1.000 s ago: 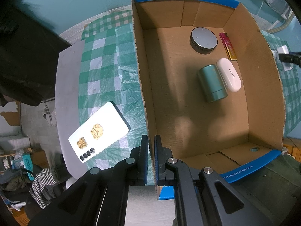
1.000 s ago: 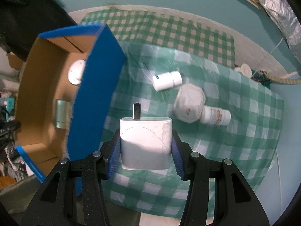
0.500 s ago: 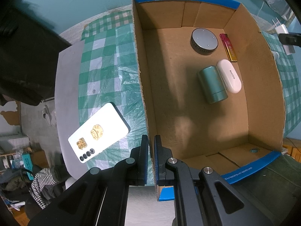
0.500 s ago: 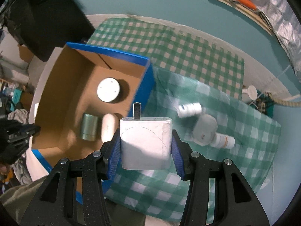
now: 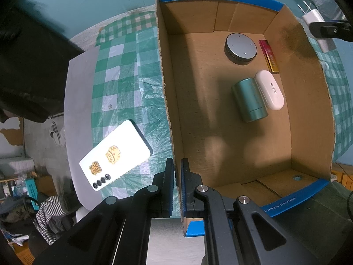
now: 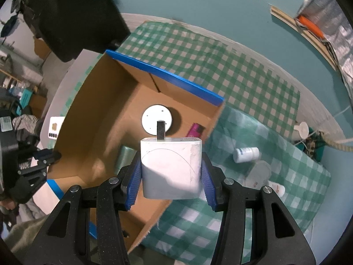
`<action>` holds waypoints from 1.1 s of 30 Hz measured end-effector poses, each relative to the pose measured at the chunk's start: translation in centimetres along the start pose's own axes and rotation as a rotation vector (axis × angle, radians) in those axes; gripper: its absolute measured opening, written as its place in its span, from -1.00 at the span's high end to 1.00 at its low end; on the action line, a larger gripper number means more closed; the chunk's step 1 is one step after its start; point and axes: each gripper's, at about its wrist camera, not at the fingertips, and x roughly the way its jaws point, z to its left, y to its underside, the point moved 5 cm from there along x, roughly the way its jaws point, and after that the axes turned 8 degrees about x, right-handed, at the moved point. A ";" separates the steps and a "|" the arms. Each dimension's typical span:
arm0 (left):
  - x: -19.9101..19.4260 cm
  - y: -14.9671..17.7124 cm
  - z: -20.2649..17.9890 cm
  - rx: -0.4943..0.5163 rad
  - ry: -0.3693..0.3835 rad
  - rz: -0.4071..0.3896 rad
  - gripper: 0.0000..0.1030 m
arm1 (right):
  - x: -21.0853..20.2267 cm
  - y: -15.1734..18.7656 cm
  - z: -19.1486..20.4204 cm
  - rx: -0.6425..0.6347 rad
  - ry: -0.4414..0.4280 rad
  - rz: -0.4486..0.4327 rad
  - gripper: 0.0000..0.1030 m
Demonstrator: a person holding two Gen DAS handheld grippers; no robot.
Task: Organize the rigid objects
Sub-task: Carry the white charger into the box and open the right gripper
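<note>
My right gripper (image 6: 171,172) is shut on a white charger plug (image 6: 171,167) and holds it high above the right wall of the cardboard box (image 6: 106,92); the plug also shows in the left wrist view (image 5: 317,31). My left gripper (image 5: 177,190) is shut on the box's left wall (image 5: 169,119). Inside the box lie a round grey disc (image 5: 241,48), a red lighter (image 5: 269,56), a green cylinder (image 5: 249,99) and a white case (image 5: 270,89).
A white phone (image 5: 115,155) lies on the green checked cloth (image 5: 123,84) left of the box. Right of the box lie two white pill bottles (image 6: 246,154) (image 6: 275,188) and a grey lid (image 6: 259,172). A black bag (image 6: 72,15) stands behind.
My right gripper has carried the plug left and up, from over the cloth to above the box's right wall. My left gripper has stayed on the left wall.
</note>
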 end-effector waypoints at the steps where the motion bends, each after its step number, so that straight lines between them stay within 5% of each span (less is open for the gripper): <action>1: 0.0 0.0 0.0 0.000 0.000 0.000 0.90 | 0.2 -0.1 0.3 -0.006 -0.001 0.002 0.04; 20: 0.4 0.3 -0.1 -0.005 0.004 0.003 0.90 | 5.6 -0.2 2.1 -0.050 0.023 0.091 0.04; 33: 0.3 0.2 -0.1 -0.006 0.005 0.003 0.90 | 5.5 -0.1 1.8 -0.046 0.043 0.087 0.04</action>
